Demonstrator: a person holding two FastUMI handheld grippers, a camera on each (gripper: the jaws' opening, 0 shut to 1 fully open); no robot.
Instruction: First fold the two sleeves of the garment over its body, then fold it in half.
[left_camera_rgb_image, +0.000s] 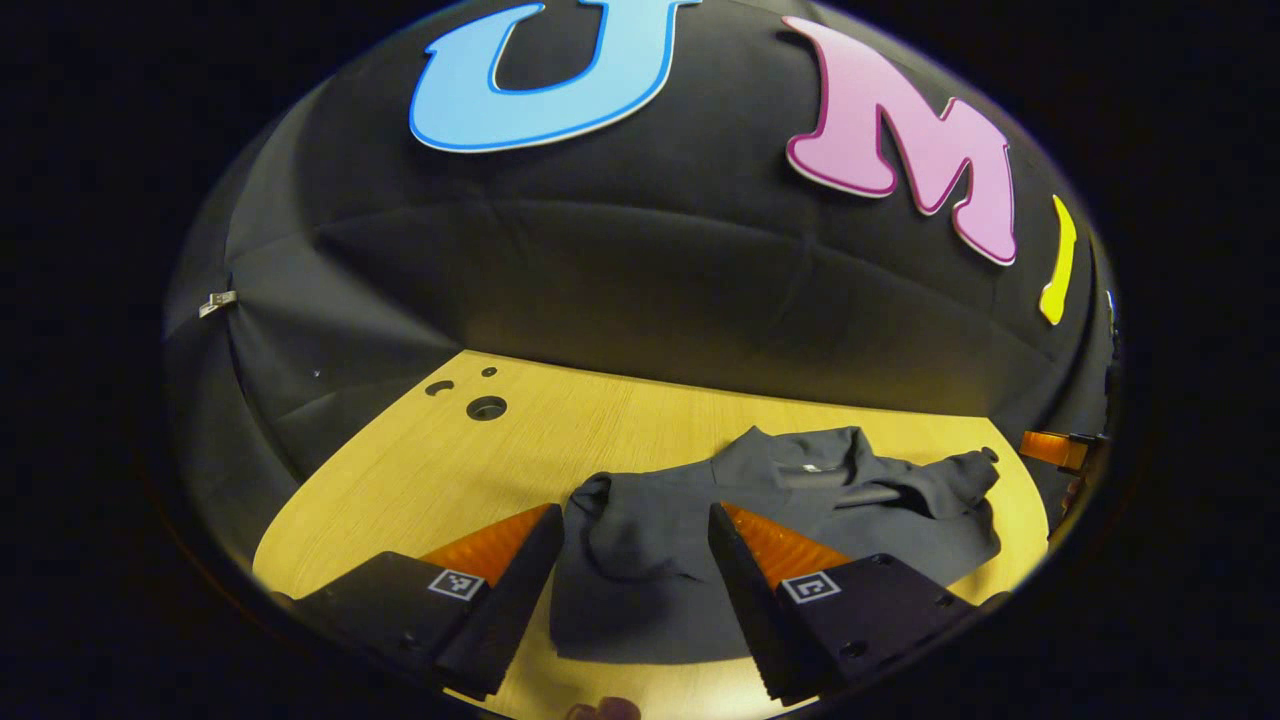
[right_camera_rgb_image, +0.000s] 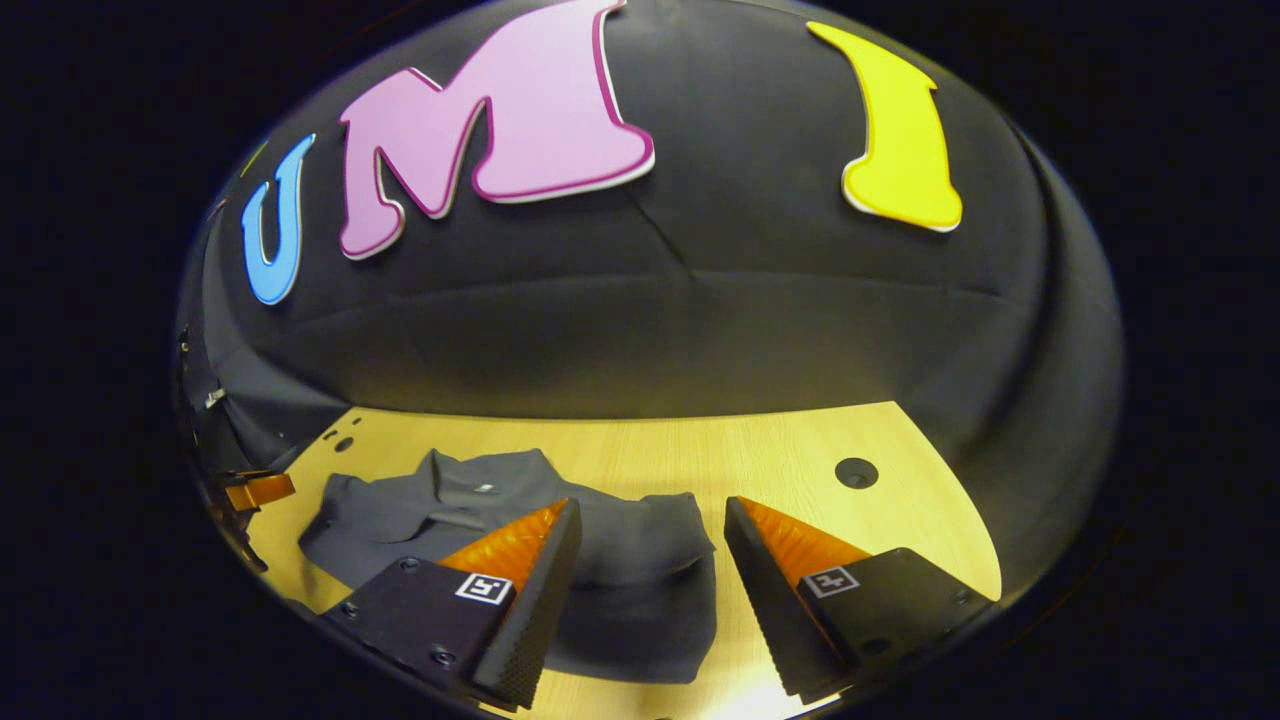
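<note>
Left gripper (left_camera_rgb_image: 636, 520): its two fingers are standing wide apart at the bottom of the left gripper view, hovering over the near part of the garment and clamping nothing; whether the tips are touching the cloth cannot be told.
Right gripper (right_camera_rgb_image: 652, 515): its fingers are likewise spread apart in the right gripper view, framing the garment's near right portion with nothing pinched between them.
Garment (left_camera_rgb_image: 640, 560): a dark grey top is lying rumpled on the table, collar pointing away toward the wall; in the left gripper view one sleeve (left_camera_rgb_image: 940, 480) is lying bunched out to the right, and in the right gripper view the body (right_camera_rgb_image: 640, 590) is lying between the fingers.
Table (left_camera_rgb_image: 420, 480): a pale wood-grain surface is carrying the garment; round holes (left_camera_rgb_image: 486, 407) are showing near its far left corner in the left gripper view, and another hole (right_camera_rgb_image: 856, 472) is sitting to the right in the right gripper view.
Other gripper at the edge: an orange-tipped piece (right_camera_rgb_image: 255, 490) is peeking in at the far left of the right gripper view, too cut off to read its state.
Room: black cloth wall (left_camera_rgb_image: 640, 270) is rising behind the table, creased and curving.
Hard to make out: the garment's near hem is running under the fingers, and a small pale tag (right_camera_rgb_image: 486, 489) by the collar is too small to read.
</note>
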